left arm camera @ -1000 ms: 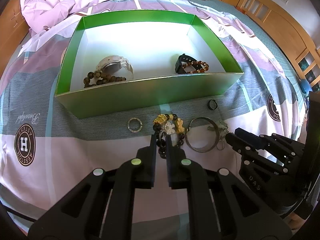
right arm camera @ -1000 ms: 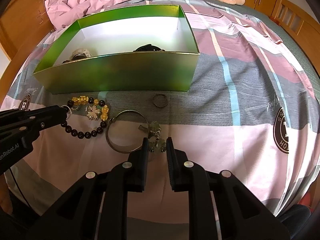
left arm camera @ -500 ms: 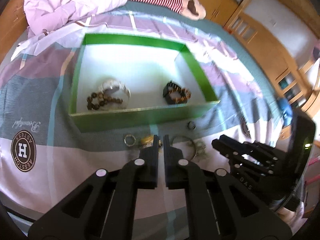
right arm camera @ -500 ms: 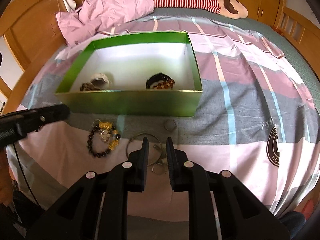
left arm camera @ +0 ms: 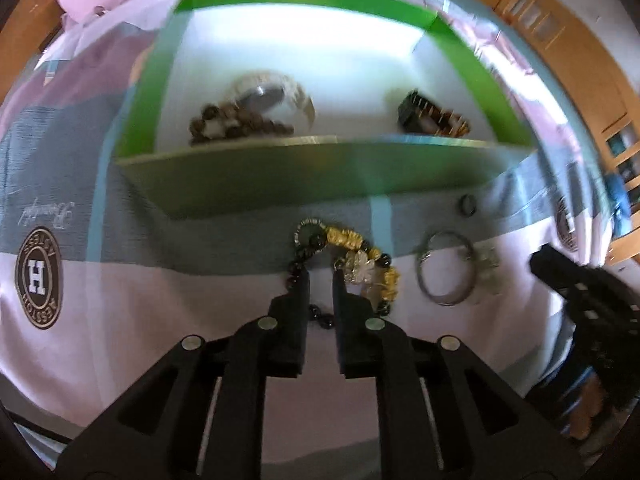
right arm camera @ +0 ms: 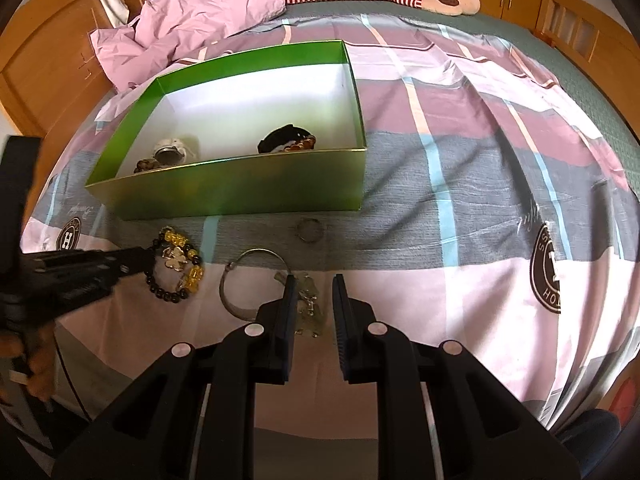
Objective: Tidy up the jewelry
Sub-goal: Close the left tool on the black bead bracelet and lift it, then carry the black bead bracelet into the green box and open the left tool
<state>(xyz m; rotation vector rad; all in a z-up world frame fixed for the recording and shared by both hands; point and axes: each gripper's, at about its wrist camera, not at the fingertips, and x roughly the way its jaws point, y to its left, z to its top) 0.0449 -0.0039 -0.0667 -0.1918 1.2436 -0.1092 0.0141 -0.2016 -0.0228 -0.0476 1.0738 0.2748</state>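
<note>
1. The task's thing in hand is the beaded bracelet of black round beads with yellow carved charms and a clear flower charm [left arm camera: 352, 256]. It lies flat on the pink, grey and white patterned bedspread [left arm camera: 160, 304], just outside the near wall of the open green cardboard box with a white floor [left arm camera: 312, 176], at about 6 o'clock from that box.
2. The left tool [left arm camera: 320, 276] points steeply down over the bracelet's black-bead side. Its jaws are opening, only a narrow gap apart; beads show at the tips and below them, but the pads do not appear to press on any.
3. The right tool [right arm camera: 314, 284] hangs over the thin silver metal bangle with dangling pale charms [right arm camera: 256, 284], at 3 o'clock of the bracelet. Its jaws stand slightly apart and grip nothing; the charms lie between them on the bedspread.
4. Handling, as a judgement: the bracelet looks light and limp, strung beads that will sag and swing once lifted. Smooth round beads can roll out of flat pads.
5. Best hold, likely: across the strand at the black beads, pinching one bead squarely, away from the bulky yellow charms.
6. The soft bedspread gives underneath, so the tips can press down around the strand.
7. A small silver ring [left arm camera: 306, 232] touches the bracelet at 11 o'clock and could be dragged along.
</note>
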